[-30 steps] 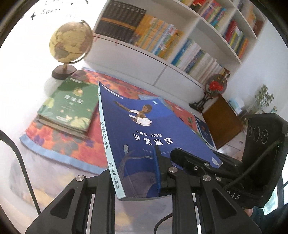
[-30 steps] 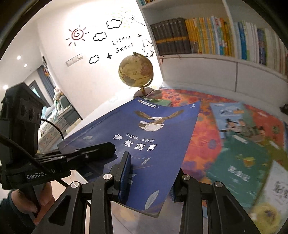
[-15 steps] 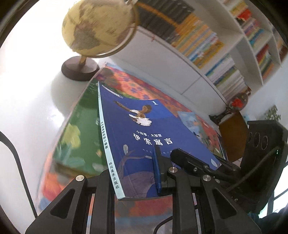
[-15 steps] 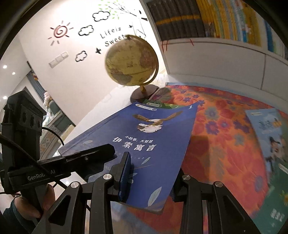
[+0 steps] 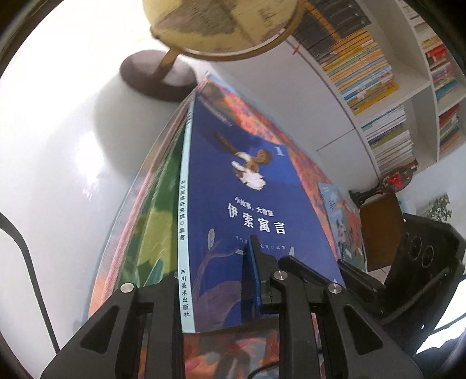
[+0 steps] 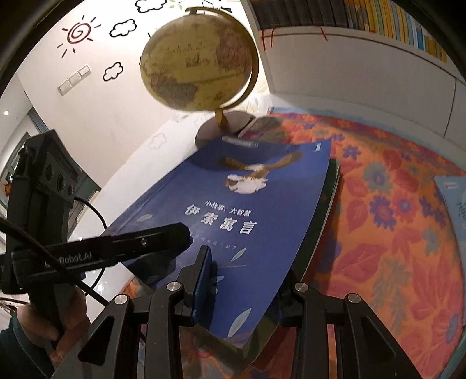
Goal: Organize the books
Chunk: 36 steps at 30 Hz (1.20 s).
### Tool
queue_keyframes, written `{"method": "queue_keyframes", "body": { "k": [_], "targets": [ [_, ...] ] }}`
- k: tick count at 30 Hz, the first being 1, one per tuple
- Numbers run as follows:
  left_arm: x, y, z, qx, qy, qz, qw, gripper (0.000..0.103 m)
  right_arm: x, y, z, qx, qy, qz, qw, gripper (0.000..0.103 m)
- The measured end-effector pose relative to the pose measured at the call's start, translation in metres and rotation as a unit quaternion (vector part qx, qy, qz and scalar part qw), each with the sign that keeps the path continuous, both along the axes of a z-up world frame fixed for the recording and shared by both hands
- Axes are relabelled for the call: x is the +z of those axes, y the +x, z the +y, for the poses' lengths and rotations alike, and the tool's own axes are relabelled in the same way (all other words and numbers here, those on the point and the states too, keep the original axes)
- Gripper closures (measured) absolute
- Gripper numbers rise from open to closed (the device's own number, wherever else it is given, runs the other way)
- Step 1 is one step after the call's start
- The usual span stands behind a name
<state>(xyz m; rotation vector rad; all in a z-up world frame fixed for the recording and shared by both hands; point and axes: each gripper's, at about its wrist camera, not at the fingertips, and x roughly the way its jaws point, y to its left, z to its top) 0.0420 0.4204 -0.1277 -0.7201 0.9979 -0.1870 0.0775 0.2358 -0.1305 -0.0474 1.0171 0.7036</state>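
Both grippers are clamped on the near edge of the blue book (image 5: 256,186); left gripper (image 5: 215,280) pinches by the spine, right gripper (image 6: 241,288) by the open edge; the book hangs just over the green book (image 5: 154,210) in front of the globe (image 6: 198,61). I'd square the spines, lay the globe-side edge down first, then unclamp the fingers together.

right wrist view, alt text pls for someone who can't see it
Both grippers, right and left, clamp a blue book over a green book on a floral cloth. A globe stands behind, bookshelf at upper right.
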Motion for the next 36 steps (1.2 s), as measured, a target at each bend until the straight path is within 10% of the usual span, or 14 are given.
{"method": "queue_keyframes", "body": {
  "k": [18,28,36],
  "targets": [
    [0.047,-0.098,0.007,0.131,0.101,0.025,0.9859,0.076,-0.005,-0.06,-0.012,0.089,-0.023,0.039,0.995,0.051],
    [0.083,-0.158,-0.138,0.05,0.122,0.002,0.9913,0.076,0.023,-0.139,-0.134,0.041,-0.003,0.034,0.999,0.05],
    [0.09,-0.158,-0.283,-0.052,0.104,-0.001,0.9933,0.045,0.054,-0.157,-0.286,-0.075,-0.038,0.027,0.996,0.048]
  ]
}}
